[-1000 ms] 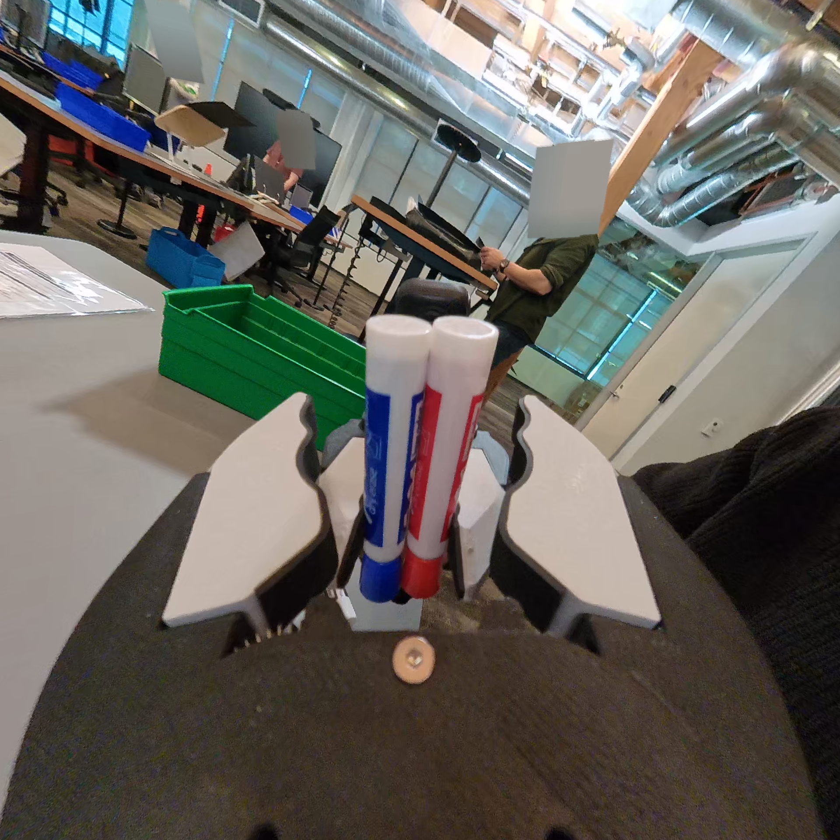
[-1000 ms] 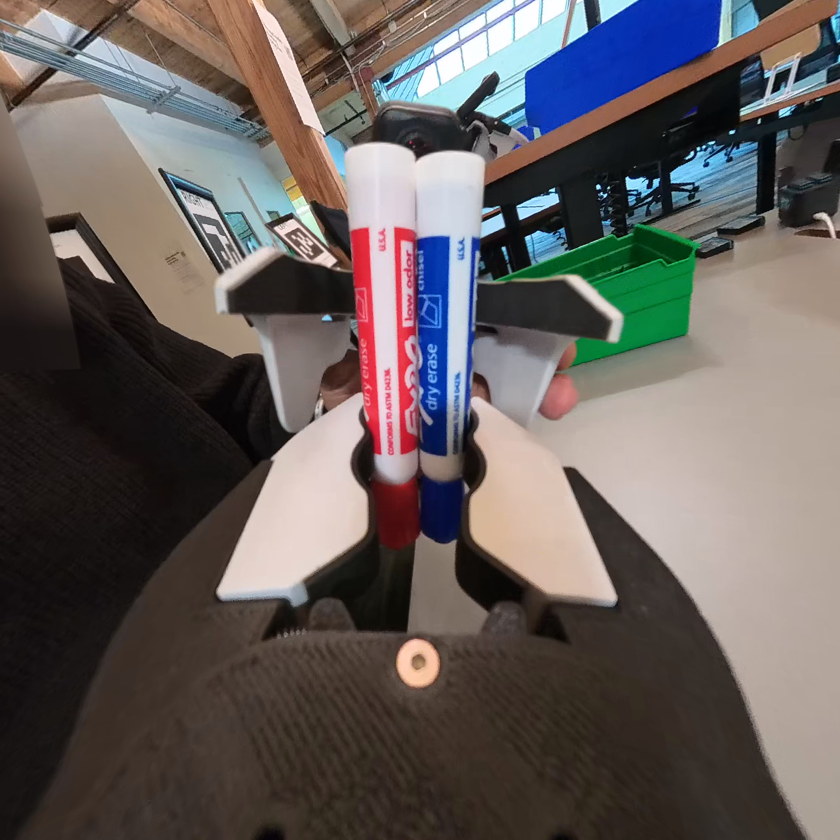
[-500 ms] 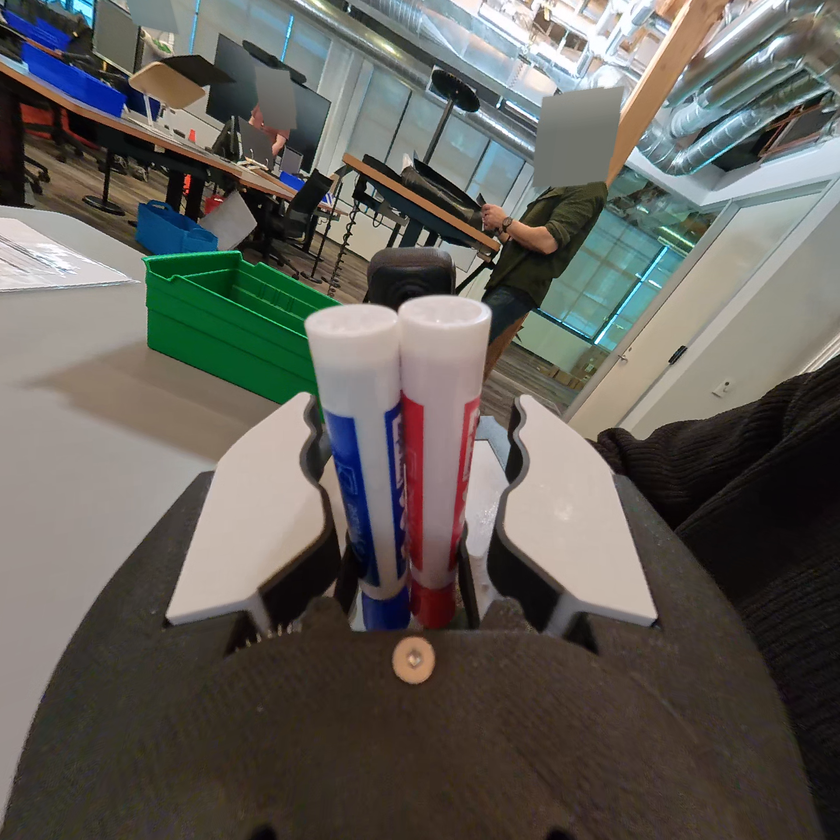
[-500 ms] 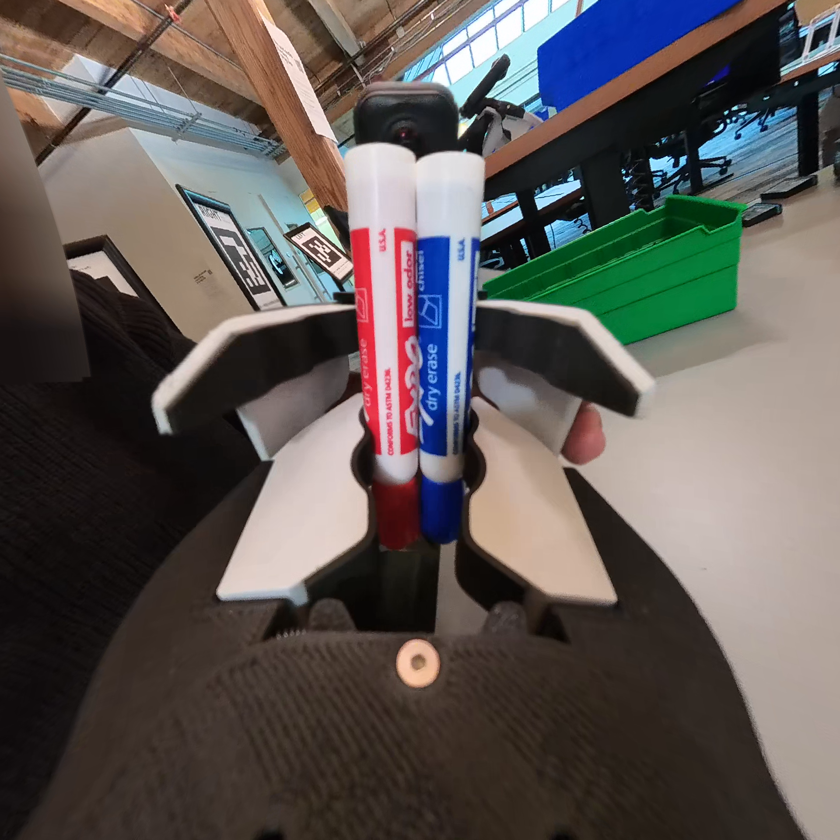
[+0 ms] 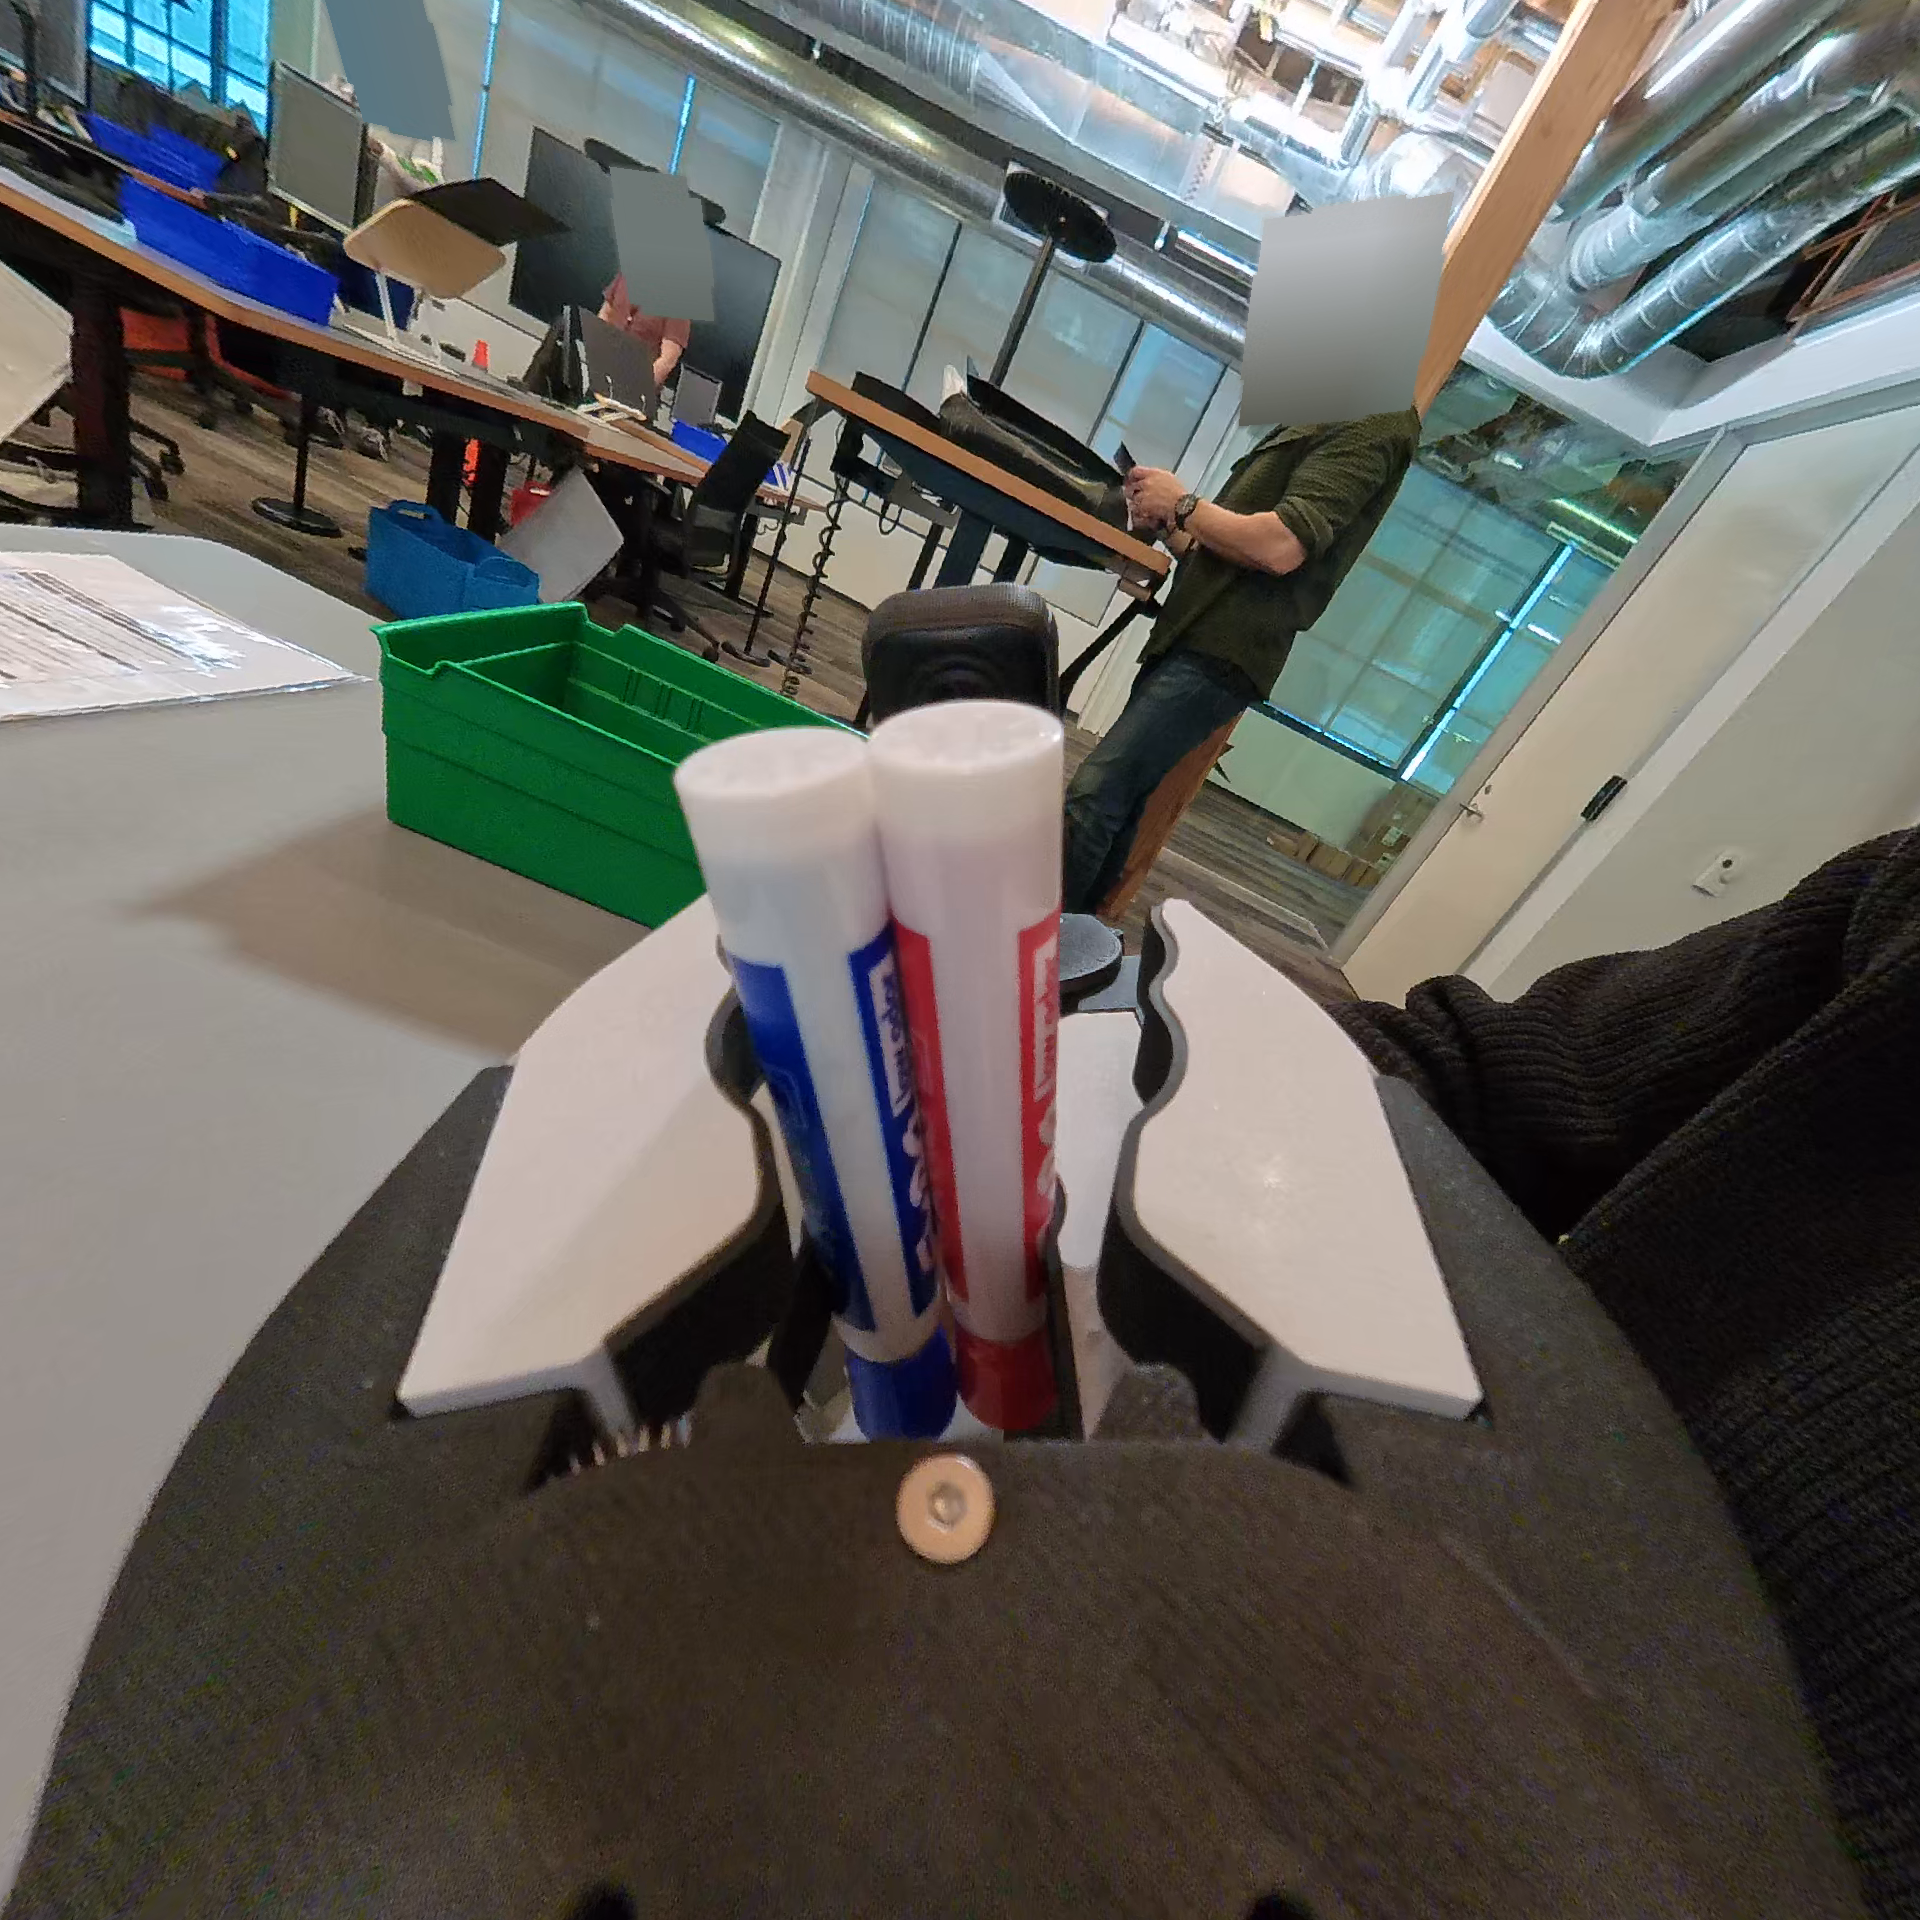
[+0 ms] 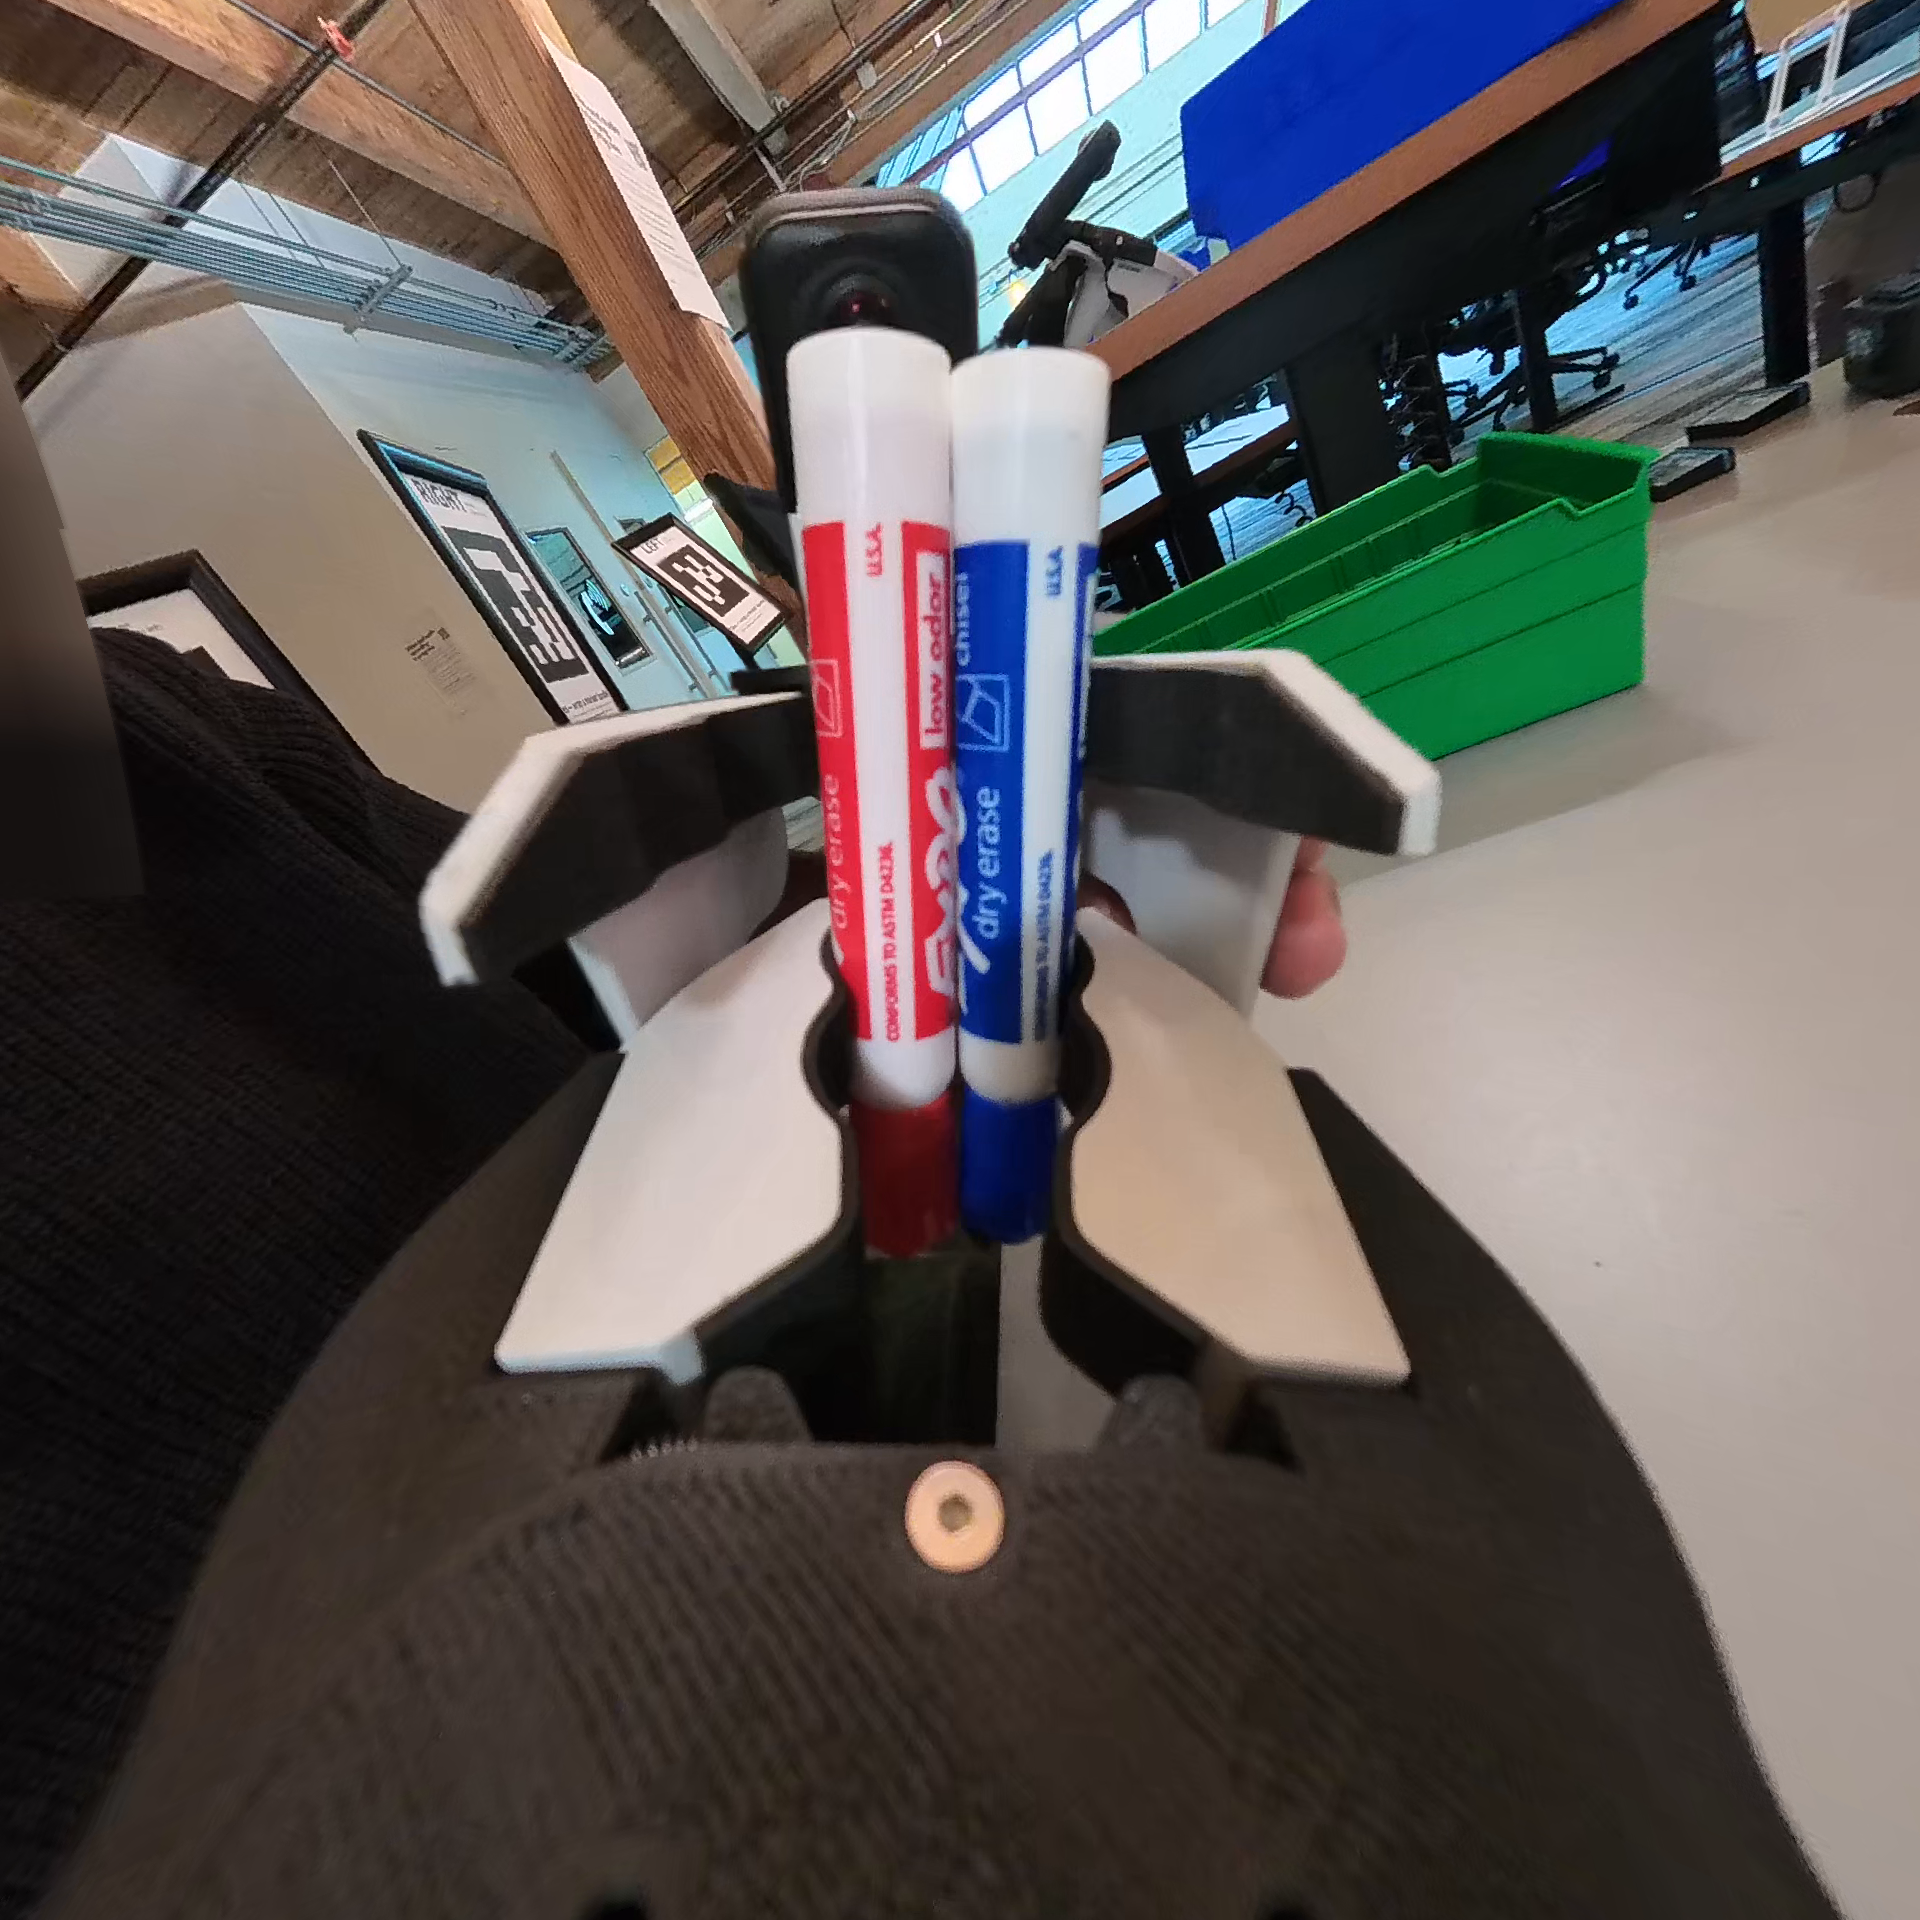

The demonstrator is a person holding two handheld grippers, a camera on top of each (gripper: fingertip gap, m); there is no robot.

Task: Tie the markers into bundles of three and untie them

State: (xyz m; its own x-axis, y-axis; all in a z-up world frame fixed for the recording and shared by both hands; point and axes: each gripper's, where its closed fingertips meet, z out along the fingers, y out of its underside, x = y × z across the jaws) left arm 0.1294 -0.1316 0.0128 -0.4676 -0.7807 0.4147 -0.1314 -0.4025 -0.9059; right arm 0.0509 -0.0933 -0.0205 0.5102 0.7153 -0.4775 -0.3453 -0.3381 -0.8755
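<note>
A red marker and a blue marker stand side by side, caps down, above the grey table. My right gripper is shut on both, just above the caps. My left gripper faces it and straddles the markers at mid-barrel. In the left wrist view the left gripper has its jaws close around the blue marker and the red marker. The left jaw touches the blue one, and a small gap shows beside the red one. No band or third marker shows.
A green bin sits on the table behind the markers and also shows in the right wrist view. A paper sheet lies at far left. A black knit sleeve is at right. A person stands beyond the table. The grippers' ends are close to 8 cm from one another.
The left gripper has come closer, so the markers now sit deeper between its jaws. The jaws have narrowed around them. The right gripper stays shut on the markers.
</note>
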